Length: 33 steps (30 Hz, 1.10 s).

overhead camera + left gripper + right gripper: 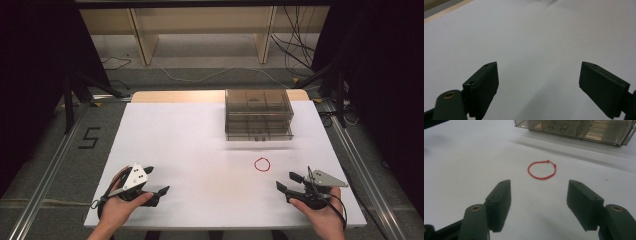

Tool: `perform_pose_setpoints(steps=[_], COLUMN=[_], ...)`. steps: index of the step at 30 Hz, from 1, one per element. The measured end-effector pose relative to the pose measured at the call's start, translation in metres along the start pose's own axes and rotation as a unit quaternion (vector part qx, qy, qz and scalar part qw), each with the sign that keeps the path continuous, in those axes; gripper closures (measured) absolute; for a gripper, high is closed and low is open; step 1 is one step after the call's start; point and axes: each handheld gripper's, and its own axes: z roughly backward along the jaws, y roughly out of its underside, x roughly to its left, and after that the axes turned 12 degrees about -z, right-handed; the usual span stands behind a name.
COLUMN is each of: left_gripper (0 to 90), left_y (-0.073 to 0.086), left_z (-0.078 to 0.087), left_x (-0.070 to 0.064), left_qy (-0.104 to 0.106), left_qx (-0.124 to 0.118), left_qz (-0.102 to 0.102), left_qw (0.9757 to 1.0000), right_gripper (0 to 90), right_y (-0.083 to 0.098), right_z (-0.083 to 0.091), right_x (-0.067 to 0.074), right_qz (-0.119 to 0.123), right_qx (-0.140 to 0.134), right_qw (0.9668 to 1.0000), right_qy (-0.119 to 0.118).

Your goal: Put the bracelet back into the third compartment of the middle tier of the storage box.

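Presently logged, item by item.

Band [262, 164]: red loop, thin cord with a small knot, flat on the white tabletop [200, 150], right half, nearer the near edge than the far one. Roughly round, so no marked long axis; knot on the far-right side in the right gripper view [541, 170].

Bearing: ahead of the right gripper [289, 181] and slightly to its left, near but apart, nothing between. Seen along the jaws, almost centred in the gap. Well apart from the left gripper [156, 181], across the near edge. Right hand [322, 217] judged the nearer by far, hence the likely one to reach.

Right gripper [539, 202]: jaws spread wide, released, empty, touching nothing; near right corner of the tabletop.

Left gripper [539, 85]: jaws likewise spread, empty, bare white surface ahead; near left corner, held in the left hand [117, 205].

Box [258, 115]: smoky clear drawer unit, far right of the tabletop, beyond the band, drawers apparently shut; small metal items dimly visible inside [579, 128].

Judgement: short forward reach, then a low pinch on the cord's rim.
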Motion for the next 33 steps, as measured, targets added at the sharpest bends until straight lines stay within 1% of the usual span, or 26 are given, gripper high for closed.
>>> perform_pose_setpoints(steps=[3,7,8,10,12,14,17,22,27,29,30,33], left_gripper=[16.0,16.0,16.0,15.9,15.9,15.9,16.0,16.0,16.0,16.0,16.0,16.0], left_y=[0.000,0.000,0.000,0.000,0.000,0.000,0.000,0.000,0.001,0.000,0.000,0.001], left_z=[0.000,-0.001,-0.002,-0.002,-0.002,-0.002,-0.003,-0.002,-0.002,-0.002,-0.002,-0.002], left_x=[0.000,0.000,0.000,0.000,0.000,0.000,0.000,0.001,0.001,0.001,0.001,0.001], left_qy=[-0.001,0.000,0.001,0.000,-0.001,-0.002,-0.001,-0.002,-0.002,-0.002,-0.001,-0.001], left_qx=[0.000,0.001,0.001,0.003,0.002,0.001,0.000,0.002,0.002,0.001,0.002,0.002], left_qz=[0.001,0.000,0.003,-0.001,0.000,0.001,0.003,0.002,0.002,0.002,0.001,0.001], left_qw=[1.0000,1.0000,1.0000,1.0000,1.0000,1.0000,1.0000,1.0000,1.0000,1.0000,1.0000,1.0000], right_gripper=[37.5,38.4,38.8,39.6,40.0,40.1,40.8,42.0,43.9,44.2,45.1,46.5], right_y=[-0.002,-0.006,-0.008,-0.010,-0.012,-0.012,-0.017,-0.021,-0.027,-0.029,-0.031,-0.034], right_z=[-0.003,-0.008,-0.010,-0.012,-0.013,-0.014,-0.020,-0.027,-0.042,-0.044,-0.050,-0.058], right_x=[0.000,-0.001,-0.001,-0.001,-0.001,0.000,0.000,-0.002,-0.006,-0.006,-0.007,-0.008], right_qz=[0.004,0.002,0.002,0.004,0.007,0.010,0.011,0.015,0.016,0.017,0.019,0.021], right_qx=[0.001,0.002,0.002,0.002,0.003,0.003,0.004,0.009,0.026,0.030,0.037,0.050], right_qw=[1.0000,1.0000,0.9999,0.9999,0.9998,0.9998,0.9997,0.9996,0.9992,0.9990,0.9985,0.9977], right_qy=[0.004,0.009,0.010,0.013,0.017,0.015,0.020,0.022,0.026,0.030,0.035,0.042])
